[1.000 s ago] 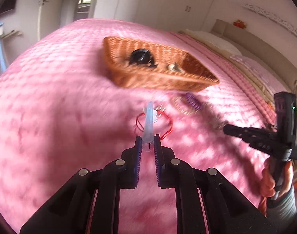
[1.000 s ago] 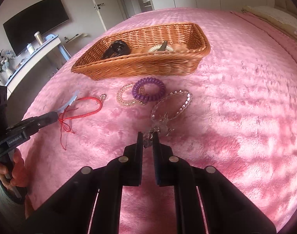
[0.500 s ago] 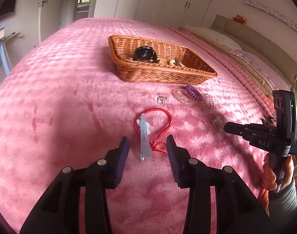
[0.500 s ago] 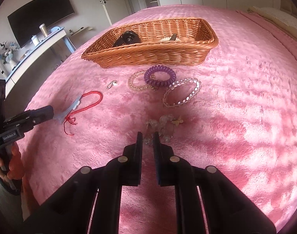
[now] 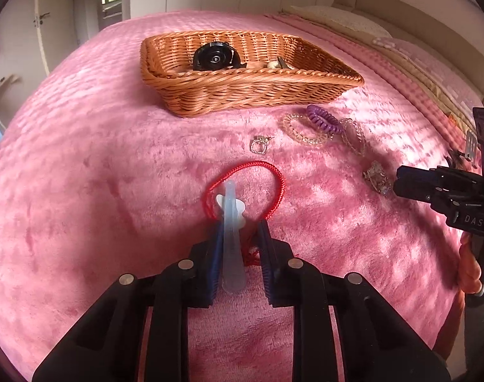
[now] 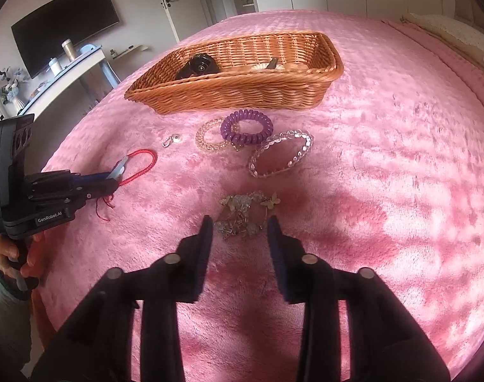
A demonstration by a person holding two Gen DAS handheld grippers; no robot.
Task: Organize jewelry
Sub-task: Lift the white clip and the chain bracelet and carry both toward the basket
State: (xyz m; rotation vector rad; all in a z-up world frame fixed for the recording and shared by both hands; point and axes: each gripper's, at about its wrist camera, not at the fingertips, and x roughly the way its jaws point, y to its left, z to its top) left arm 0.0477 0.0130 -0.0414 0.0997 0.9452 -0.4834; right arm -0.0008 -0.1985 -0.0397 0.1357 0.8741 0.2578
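- My left gripper [image 5: 238, 226] is low in the middle of the left wrist picture. Its jaws are narrow and closing, with a clear hair clip [image 5: 231, 222] between them. I cannot tell if both pads press on it yet.
- The clip lies over a red string bracelet [image 5: 267, 172] on the pink blanket [image 5: 82, 175]. I want to grab only 1 of them, so I should squeeze slowly and lift a little to check the string does not come along.
- My right gripper [image 6: 240, 226] is low in the middle of the right wrist picture. Its jaws are opening, about half wide, and hold nothing.
- A small pile of sparkly chain jewelry [image 6: 245, 213] sits right at its tips, between the 2 pads. I think I should go down straight and close on the thick part of the pile, so no loose end slips out.
- The wicker basket [image 6: 242, 92] is in the upper middle of both pictures, with a black round thing [image 6: 199, 65] already inside.
- Just below the basket lie a purple coil band [image 6: 246, 125], a pale bead bracelet [image 6: 210, 140], a clear bead bracelet [image 6: 280, 154] and a small earring [image 6: 171, 140]. They are not yet in the basket.
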